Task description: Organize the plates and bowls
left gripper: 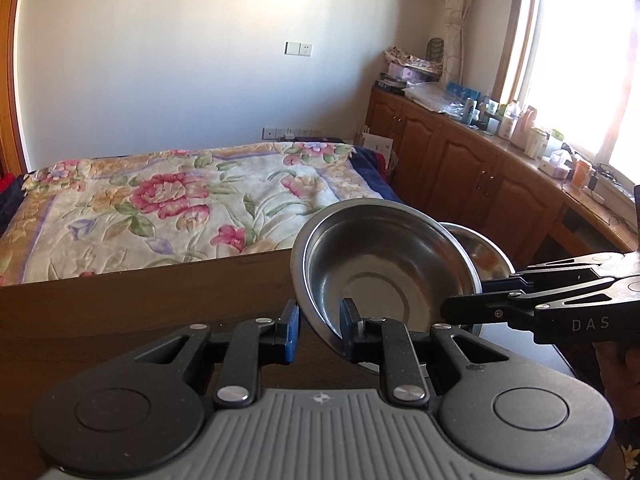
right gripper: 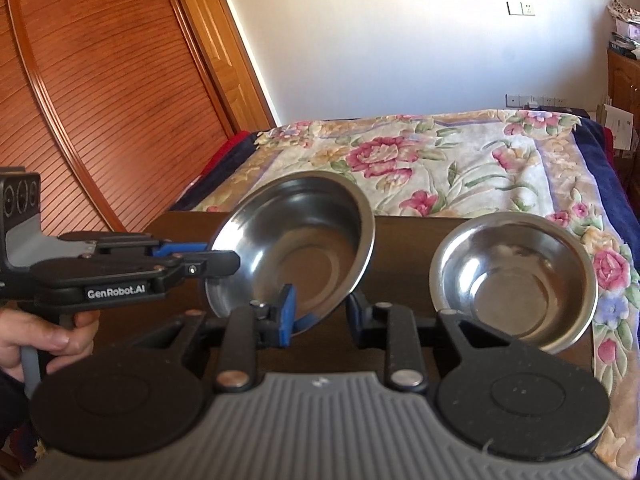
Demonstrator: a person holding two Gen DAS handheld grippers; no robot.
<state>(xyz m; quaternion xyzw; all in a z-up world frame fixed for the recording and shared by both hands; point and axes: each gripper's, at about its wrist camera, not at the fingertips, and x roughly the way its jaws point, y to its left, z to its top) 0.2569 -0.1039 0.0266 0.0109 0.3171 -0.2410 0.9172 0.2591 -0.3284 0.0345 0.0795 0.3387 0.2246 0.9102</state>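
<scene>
Two steel bowls, two grippers, one dark wooden table as the reference for all of it. Beyond the table's far edge: a bed under a floral quilt, largest thing in sight. Above the table's middle, lifted clear of the top and tipped steeply so the hollow faces the cameras: the tilted bowl, empty, rim lowest on the near side. At the table's right end, flat on the top and upright: the second bowl, also empty, just beside the raised one but apart from it, half hidden behind it in the left wrist view. Over the table's near edge: the left gripper, jaws narrowed to a small gap and clamped across the tilted bowl's rim, one blue pad outside the wall, the other inside. Likewise over the near edge, further right along the table: the right gripper, jaws drawn in on the same bowl's lower rim, blue pad pressed to the inner wall, opposite finger behind the outer wall. At the table's near left corner: a hand wrapped around the left gripper's handle.
</scene>
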